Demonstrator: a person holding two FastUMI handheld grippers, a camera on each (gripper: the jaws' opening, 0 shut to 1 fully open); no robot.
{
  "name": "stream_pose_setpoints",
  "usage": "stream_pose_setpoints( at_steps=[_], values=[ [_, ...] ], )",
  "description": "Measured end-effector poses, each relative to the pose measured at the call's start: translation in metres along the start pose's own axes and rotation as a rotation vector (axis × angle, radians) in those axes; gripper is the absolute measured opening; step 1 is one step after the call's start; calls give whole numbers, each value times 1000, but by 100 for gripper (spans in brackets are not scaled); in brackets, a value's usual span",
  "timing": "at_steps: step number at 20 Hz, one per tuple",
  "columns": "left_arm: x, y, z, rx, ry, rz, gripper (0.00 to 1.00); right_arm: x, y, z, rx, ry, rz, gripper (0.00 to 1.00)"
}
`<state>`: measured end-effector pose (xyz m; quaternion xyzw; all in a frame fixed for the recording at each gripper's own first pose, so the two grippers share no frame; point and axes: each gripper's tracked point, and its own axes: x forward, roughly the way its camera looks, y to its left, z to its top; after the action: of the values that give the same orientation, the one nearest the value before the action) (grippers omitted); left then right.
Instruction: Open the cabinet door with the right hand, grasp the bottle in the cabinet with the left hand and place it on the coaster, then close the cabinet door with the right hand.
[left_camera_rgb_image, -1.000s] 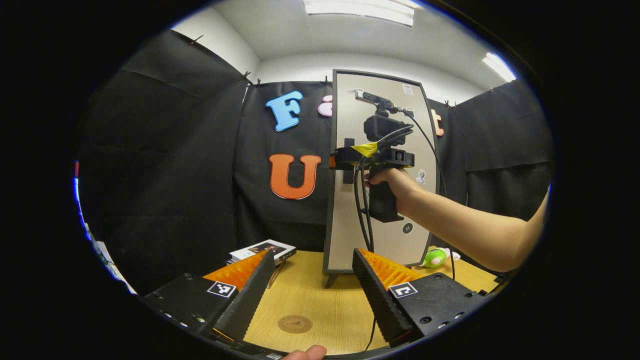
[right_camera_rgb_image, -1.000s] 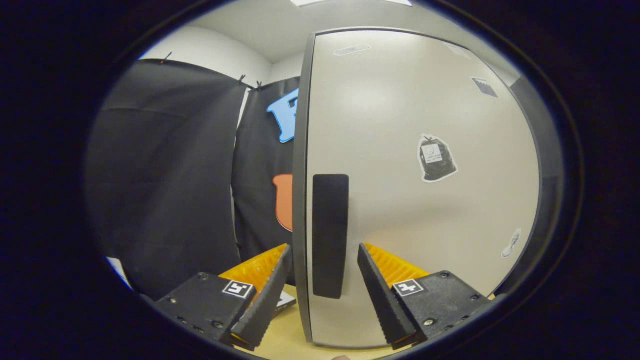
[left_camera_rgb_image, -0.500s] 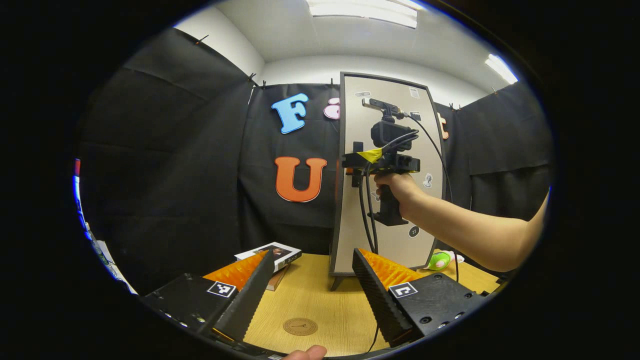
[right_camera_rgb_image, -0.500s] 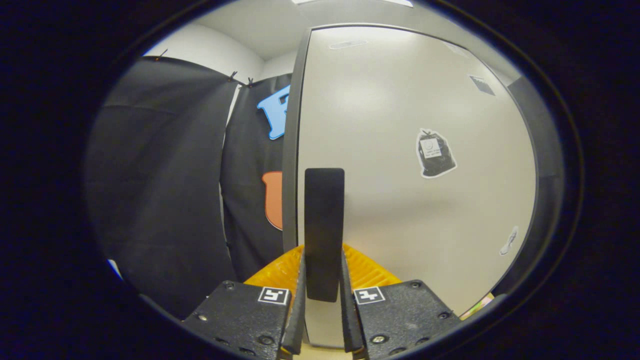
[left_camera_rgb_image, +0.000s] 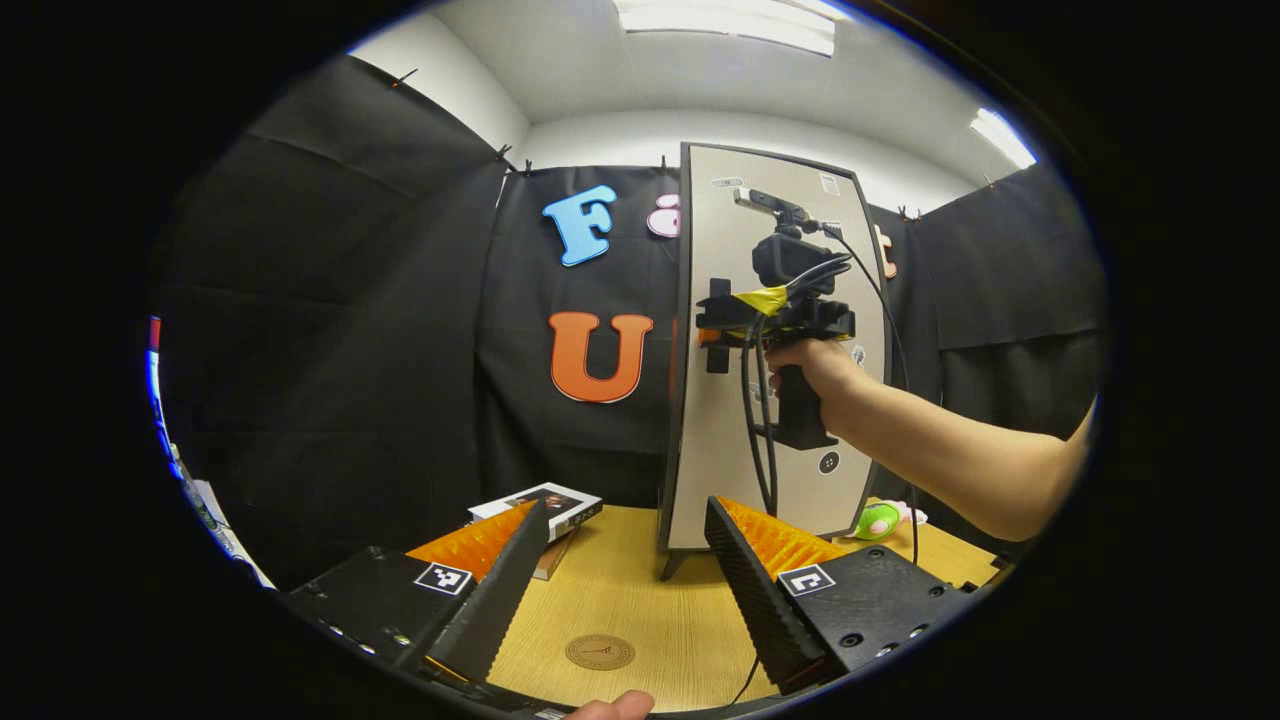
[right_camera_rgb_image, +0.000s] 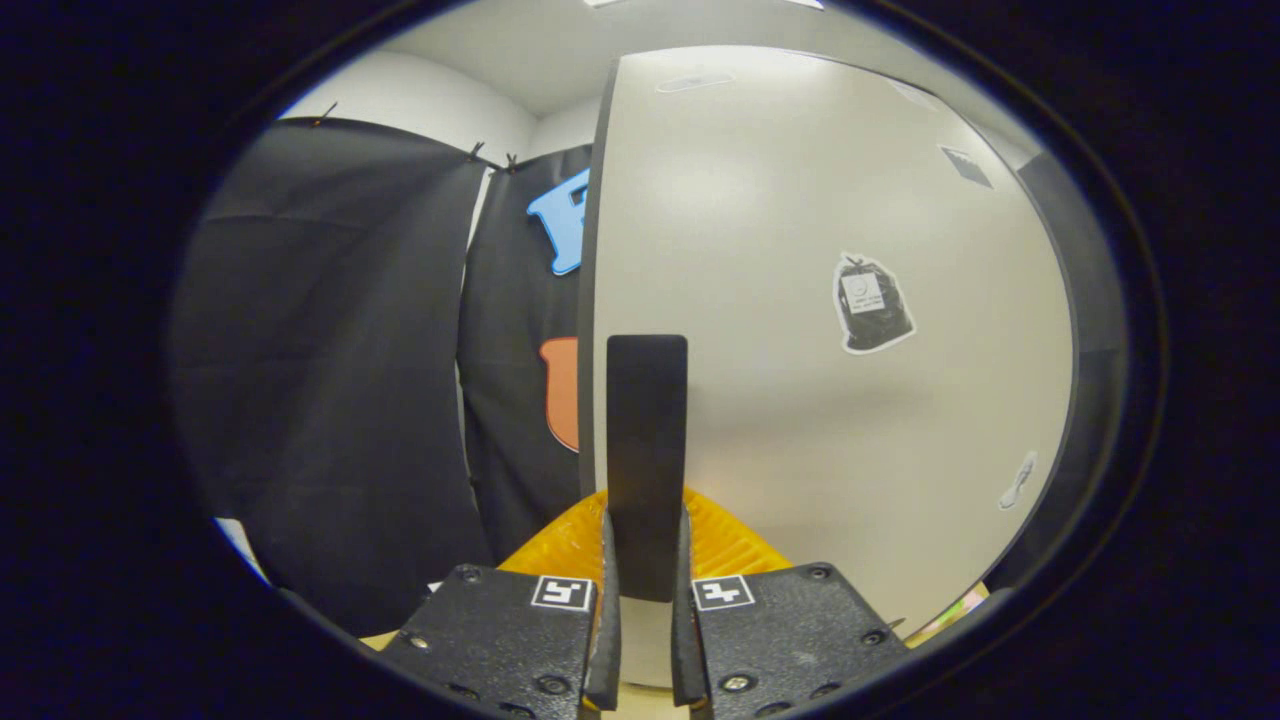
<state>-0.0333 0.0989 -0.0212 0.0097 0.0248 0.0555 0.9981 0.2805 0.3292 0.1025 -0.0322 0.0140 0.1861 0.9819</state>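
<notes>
Taking the cabinet (left_camera_rgb_image: 770, 400) as the landmark and reading leftward to rightward: well to its left on the wooden table (left_camera_rgb_image: 640, 600) lies a small boxed item (left_camera_rgb_image: 545, 505), and in front of the cabinet, nearer the camera, sits the round coaster (left_camera_rgb_image: 600, 652), bare and waiting. The left gripper (left_camera_rgb_image: 625, 590) hovers low over the table before the cabinet, its 2 fingers spread wide with nothing between them. At the cabinet's left edge stands the dark vertical handle (right_camera_rgb_image: 646, 450) on the pale cabinet door (right_camera_rgb_image: 800, 400); the right gripper (right_camera_rgb_image: 645, 600) has its 2 fingers pressed against either side of the handle's lower part, a firm pinch, and in the left gripper view the same right gripper sits at the door's left edge in a hand (left_camera_rgb_image: 815, 365). To the cabinet's right, on the table, lies a small green object (left_camera_rgb_image: 875, 520). The step in hand looks to be pulling the door open: best done by keeping the pinch square on the handle and swinging along the door's arc about the right-hand hinge, not tugging straight back, lest the light cabinet shift or tip. The door looks closed or barely ajar, so the bottle is presumably inside, hidden.
</notes>
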Motion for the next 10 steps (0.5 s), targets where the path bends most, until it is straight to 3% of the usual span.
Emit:
stream_pose_setpoints(
  at_steps=[10],
  values=[
    [-5,-23,12,17,-27,-28,95,-98,-4,4,3,-14,164,23]
  ],
)
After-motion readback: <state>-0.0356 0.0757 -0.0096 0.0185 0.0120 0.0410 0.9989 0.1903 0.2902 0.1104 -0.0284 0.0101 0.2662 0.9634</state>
